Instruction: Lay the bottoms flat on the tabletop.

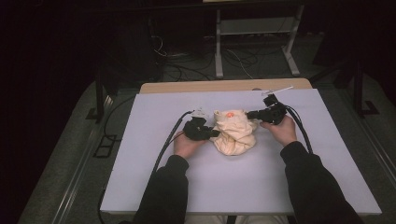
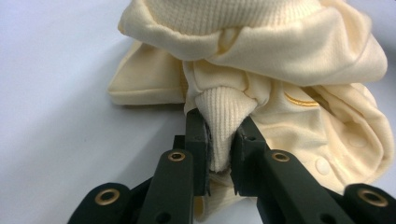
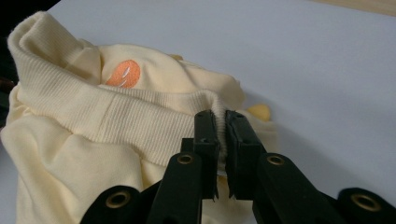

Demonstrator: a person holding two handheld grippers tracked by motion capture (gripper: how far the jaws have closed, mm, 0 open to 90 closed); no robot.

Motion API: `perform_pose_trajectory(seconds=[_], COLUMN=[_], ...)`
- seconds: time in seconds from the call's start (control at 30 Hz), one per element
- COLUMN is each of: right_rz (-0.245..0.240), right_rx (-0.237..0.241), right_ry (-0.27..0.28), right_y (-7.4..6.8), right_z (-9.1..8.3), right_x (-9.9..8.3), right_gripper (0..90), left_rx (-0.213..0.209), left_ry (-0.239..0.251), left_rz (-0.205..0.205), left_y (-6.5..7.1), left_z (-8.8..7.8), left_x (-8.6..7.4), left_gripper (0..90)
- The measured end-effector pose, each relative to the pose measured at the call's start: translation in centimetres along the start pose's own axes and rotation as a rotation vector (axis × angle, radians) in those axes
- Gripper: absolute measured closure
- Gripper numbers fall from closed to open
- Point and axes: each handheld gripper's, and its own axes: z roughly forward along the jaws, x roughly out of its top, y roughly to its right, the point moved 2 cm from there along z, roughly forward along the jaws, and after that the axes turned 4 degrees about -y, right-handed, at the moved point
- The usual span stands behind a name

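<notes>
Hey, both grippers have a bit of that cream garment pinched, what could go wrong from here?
1. The left gripper holds only a narrow tongue of ribbed cuff; a pull may slip it free.
2. The right gripper pinches just the edge of the ribbed band, so that hold could slide off too.
3. The garment is bunched in a heap, with folds draped over the cuff; pulling apart may drag the whole heap across the table rather than spread it.
</notes>
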Motion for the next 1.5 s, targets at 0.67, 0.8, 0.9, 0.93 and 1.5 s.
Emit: perform_pose_trajectory(seconds=[0.67, 0.8, 0.9, 0.93, 1.5], right_rz=[0.000, -0.022, -0.045, -0.045, -0.102], right_rx=[-0.014, 0.005, 0.030, 0.030, 0.150], right_ry=[0.025, 0.029, 0.022, 0.022, -0.072], right_y=[1.2, 0.3, -1.1, -1.1, -5.2], right_z=[-6.7, -7.5, -7.8, -7.8, -6.8], right_x=[-2.3, -3.4, -4.7, -4.7, -9.4], right_gripper=[82.7, 82.7, 82.7, 82.7, 82.7], left_rx=[0.156, 0.190, 0.202, 0.205, 0.242], left_ry=[-0.023, -0.029, -0.041, -0.045, -0.061], left_rz=[-0.099, -0.135, -0.165, -0.172, -0.296], left_y=[-1.7, -1.9, -2.0, -2.0, -3.5], left_z=[-6.1, -7.3, -7.5, -7.5, -6.5], left_x=[0.1, -0.7, -1.4, -1.6, -2.6], left_gripper=[79.4, 79.4, 79.4, 79.4, 79.3])
